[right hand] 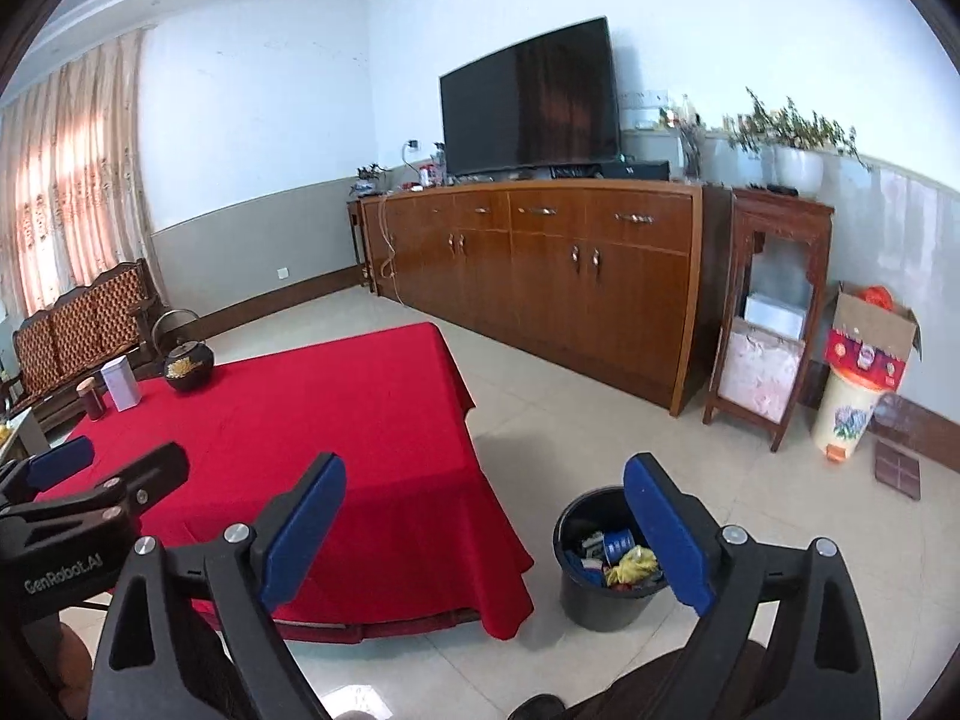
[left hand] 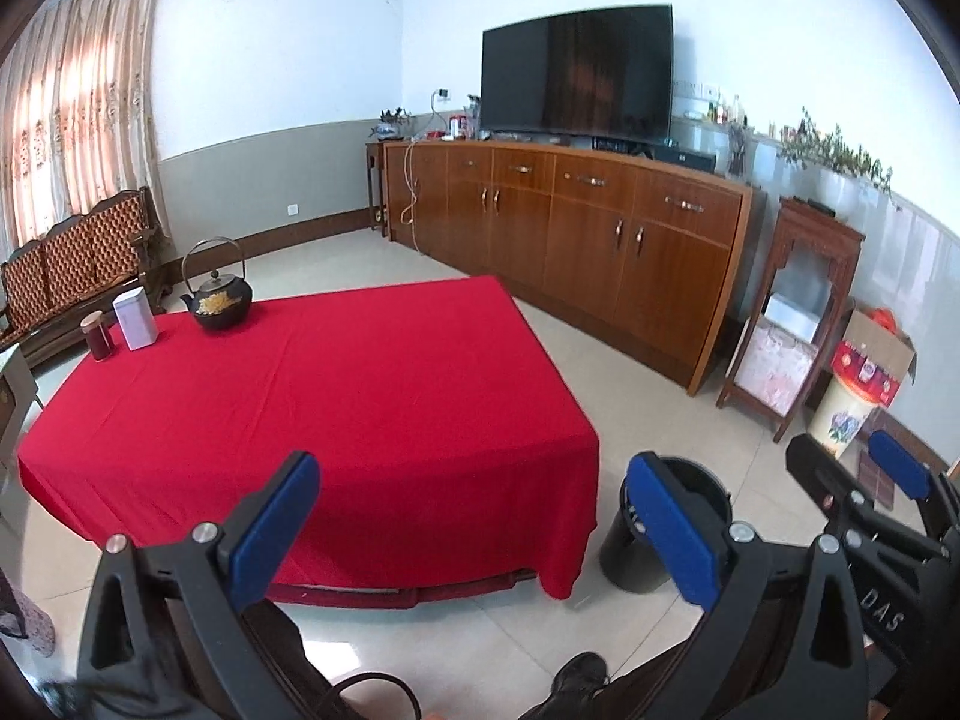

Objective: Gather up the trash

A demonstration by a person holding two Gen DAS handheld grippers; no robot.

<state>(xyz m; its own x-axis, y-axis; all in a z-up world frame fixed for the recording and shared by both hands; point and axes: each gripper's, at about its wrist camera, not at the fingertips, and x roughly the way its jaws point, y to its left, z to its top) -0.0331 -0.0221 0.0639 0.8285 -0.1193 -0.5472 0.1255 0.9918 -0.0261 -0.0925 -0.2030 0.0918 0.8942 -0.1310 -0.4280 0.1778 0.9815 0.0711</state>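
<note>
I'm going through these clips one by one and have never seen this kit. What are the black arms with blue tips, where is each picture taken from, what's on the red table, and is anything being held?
There is no robot: a person carries a handheld two-finger clamp in each hand, with a wide-angle camera on each clamp looking along its fingers. One picture is from the left gripper, the other from the right gripper. Both stand open and hold nothing.

On the red tablecloth, at its far corner, stand a black teapot, a white tin and a small dark jar. The rest of the cloth is bare.

On the floor beside the table is a black bin with trash in it.
</note>
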